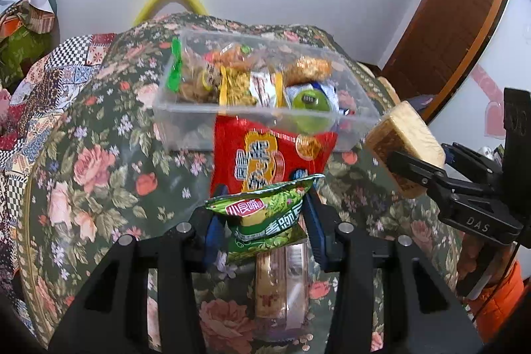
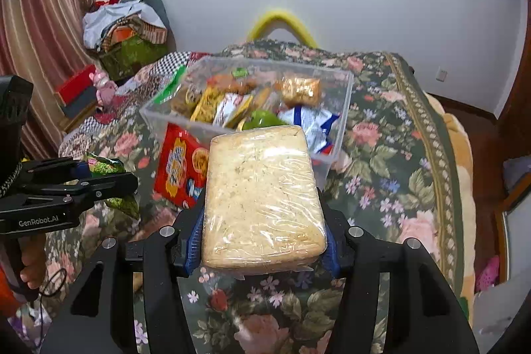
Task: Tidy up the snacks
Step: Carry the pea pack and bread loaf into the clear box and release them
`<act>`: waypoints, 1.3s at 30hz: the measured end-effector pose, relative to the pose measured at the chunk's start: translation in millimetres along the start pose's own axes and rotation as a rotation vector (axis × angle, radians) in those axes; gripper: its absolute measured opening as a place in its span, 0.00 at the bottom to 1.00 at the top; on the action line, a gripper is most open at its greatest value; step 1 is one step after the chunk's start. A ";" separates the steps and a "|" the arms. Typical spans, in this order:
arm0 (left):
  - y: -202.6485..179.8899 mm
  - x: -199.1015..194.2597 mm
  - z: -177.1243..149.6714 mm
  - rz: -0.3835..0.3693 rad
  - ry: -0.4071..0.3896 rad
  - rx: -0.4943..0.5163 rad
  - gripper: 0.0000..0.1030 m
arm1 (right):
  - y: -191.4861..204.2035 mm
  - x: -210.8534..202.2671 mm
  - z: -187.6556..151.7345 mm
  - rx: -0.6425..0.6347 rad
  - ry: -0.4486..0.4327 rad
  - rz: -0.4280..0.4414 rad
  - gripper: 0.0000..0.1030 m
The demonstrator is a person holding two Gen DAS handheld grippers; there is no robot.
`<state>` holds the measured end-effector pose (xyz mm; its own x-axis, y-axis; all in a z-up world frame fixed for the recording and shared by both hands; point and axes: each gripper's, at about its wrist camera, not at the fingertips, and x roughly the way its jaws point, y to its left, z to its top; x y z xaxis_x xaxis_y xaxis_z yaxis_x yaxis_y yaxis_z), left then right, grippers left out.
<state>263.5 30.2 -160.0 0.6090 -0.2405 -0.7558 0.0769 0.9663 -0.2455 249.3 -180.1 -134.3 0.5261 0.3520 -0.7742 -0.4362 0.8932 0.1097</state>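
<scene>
A clear plastic box [image 1: 186, 111] [image 2: 341, 108] with several snack packets stands on the floral bedspread. My left gripper [image 1: 264, 221] is shut on a green snack packet [image 1: 265, 214], held above the bed just short of the box; it also shows in the right wrist view [image 2: 109, 175]. My right gripper [image 2: 262, 241] is shut on a plastic-wrapped pale cake block [image 2: 262, 191], held near the box's front right; the block shows in the left wrist view [image 1: 403, 138]. A red snack packet [image 1: 265, 158] [image 2: 181, 168] lies against the box's front wall.
A wrapped long biscuit pack [image 1: 280, 281] lies on the bedspread [image 1: 99, 171] under my left gripper. A pile of clothes and bags [image 2: 126, 32] sits at the far left by the curtain. A wooden door [image 1: 448, 32] is on the right.
</scene>
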 end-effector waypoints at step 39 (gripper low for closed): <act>37.8 72.5 104.6 0.124 -0.071 -0.026 0.43 | -36.1 78.5 56.7 0.048 -0.037 -0.033 0.51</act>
<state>393.1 58.8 -160.6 0.6672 -0.1117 -0.7364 -0.0219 0.9853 -0.1692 347.7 -168.8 -163.7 0.5666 0.3317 -0.7543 -0.3832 0.9165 0.1152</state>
